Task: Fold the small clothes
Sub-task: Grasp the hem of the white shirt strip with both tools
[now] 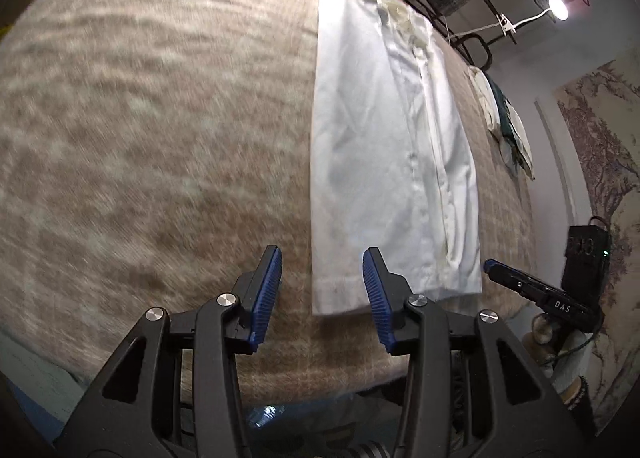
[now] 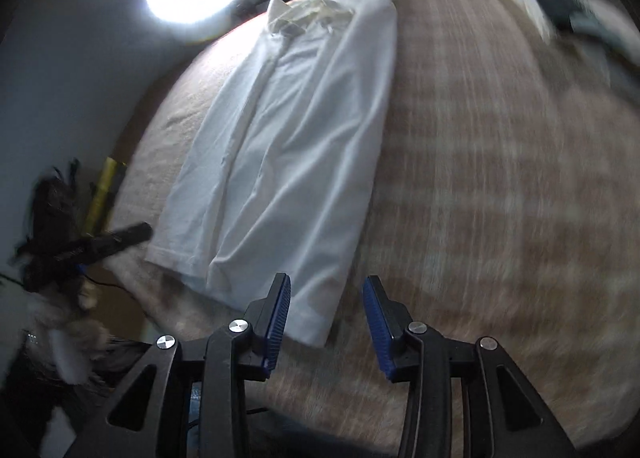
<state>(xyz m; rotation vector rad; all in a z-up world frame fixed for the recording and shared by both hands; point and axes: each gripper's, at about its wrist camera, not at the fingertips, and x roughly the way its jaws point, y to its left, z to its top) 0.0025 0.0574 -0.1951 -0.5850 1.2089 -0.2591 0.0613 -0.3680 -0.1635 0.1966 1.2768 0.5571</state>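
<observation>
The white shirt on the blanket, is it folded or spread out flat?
Partly folded: the white shirt lies as a long narrow strip on the blanket, sides turned in, no sleeves sticking out, full length collar to hem.

Surface: bed (image 1: 140, 118), covered in a fuzzy beige-brown blanket (image 2: 500, 178) with a pale check pattern.
On it, main item: white button-up shirt (image 1: 380, 146) lying flat, folded lengthwise into a long narrow strip, collar toward 12 o'clock, hem toward 6 o'clock in the left wrist view.
Shirt edges: left long edge straight; button placket runs down the right half.
On it, second item: small pile of clothes (image 1: 508, 126), white and dark green, at 3 o'clock of the shirt, apart from it, near the bed's far edge.
Blanket detail: blurred in both views; weave unclear.
</observation>
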